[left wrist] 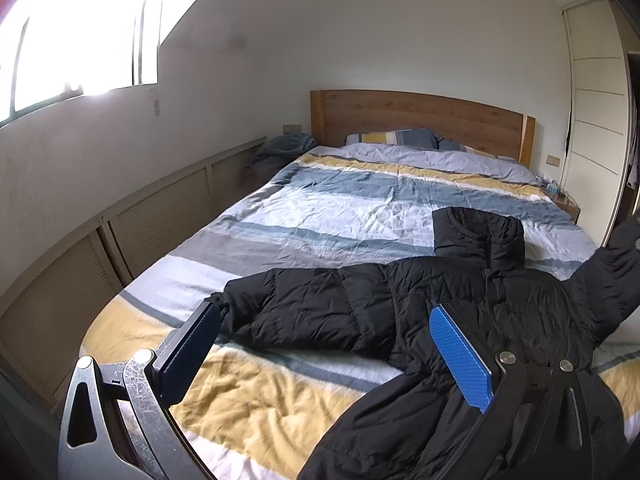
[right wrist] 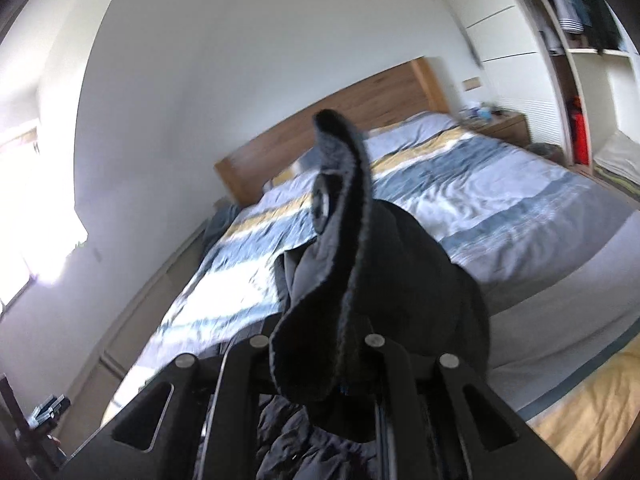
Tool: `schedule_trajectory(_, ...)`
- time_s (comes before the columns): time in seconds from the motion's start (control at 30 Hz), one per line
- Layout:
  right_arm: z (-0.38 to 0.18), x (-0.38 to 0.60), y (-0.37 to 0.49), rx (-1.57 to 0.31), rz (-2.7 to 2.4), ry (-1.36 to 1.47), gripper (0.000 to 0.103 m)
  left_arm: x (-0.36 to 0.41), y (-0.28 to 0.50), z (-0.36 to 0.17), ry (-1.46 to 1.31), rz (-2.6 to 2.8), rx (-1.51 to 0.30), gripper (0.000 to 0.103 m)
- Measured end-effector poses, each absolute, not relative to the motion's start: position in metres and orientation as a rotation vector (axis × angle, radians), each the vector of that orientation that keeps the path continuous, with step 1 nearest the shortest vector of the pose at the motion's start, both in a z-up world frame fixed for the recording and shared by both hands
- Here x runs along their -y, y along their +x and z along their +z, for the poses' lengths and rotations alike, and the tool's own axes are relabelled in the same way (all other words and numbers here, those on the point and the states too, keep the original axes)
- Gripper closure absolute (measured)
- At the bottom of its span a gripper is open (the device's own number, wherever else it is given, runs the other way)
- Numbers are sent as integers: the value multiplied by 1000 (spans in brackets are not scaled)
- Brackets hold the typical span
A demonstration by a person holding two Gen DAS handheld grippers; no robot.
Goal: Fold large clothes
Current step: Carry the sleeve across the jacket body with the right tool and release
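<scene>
Currently, a black puffer jacket is seen spread across the near part of a bed covered with a quilt striped in blue, grey, white and yellow. Its hood is laid flat toward the wooden headboard, and one sleeve is stretched out to the left of the left wrist view. The other sleeve is lifted off the quilt at the right edge of that view.

The left tool is held wide apart above the jacket, with one dark finger at the left and a blue pad at the right; nothing is gripped between them.

The right tool is closed tight on the black cuff of the raised sleeve, whose knitted end is curled upward in front of the lens. Grey lining is shown inside the fold. More of the black quilted fabric is seen hanging below the linkages.

A bedside cabinet and an open wardrobe are visible beyond the bed in the blurred right wrist view.
</scene>
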State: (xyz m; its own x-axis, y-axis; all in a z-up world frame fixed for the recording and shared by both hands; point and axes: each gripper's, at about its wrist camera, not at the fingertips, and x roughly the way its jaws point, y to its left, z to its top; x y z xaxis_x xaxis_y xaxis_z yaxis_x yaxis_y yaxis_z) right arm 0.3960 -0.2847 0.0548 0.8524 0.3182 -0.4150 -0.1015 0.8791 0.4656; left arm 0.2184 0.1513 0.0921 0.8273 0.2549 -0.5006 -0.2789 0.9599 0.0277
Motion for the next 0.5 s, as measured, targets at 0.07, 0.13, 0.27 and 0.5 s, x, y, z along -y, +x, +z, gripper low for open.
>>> schedule_trajectory(0.07,43,263,396,-541,248,413,89,-155,210,91,-48,289,-526,1)
schedule_trajectory(0.13,30,243,396,-577,264,382,89,-158,201,90,-47,301,-529,1)
schedule_trajectory(0.27,1,205,397,-648,296,325,89,-165,185,89,-51,327,-536,1)
schedule_trajectory(0.5,-57,153,398,-771,342,242,89,-170,152,91,-26,391,-544,1)
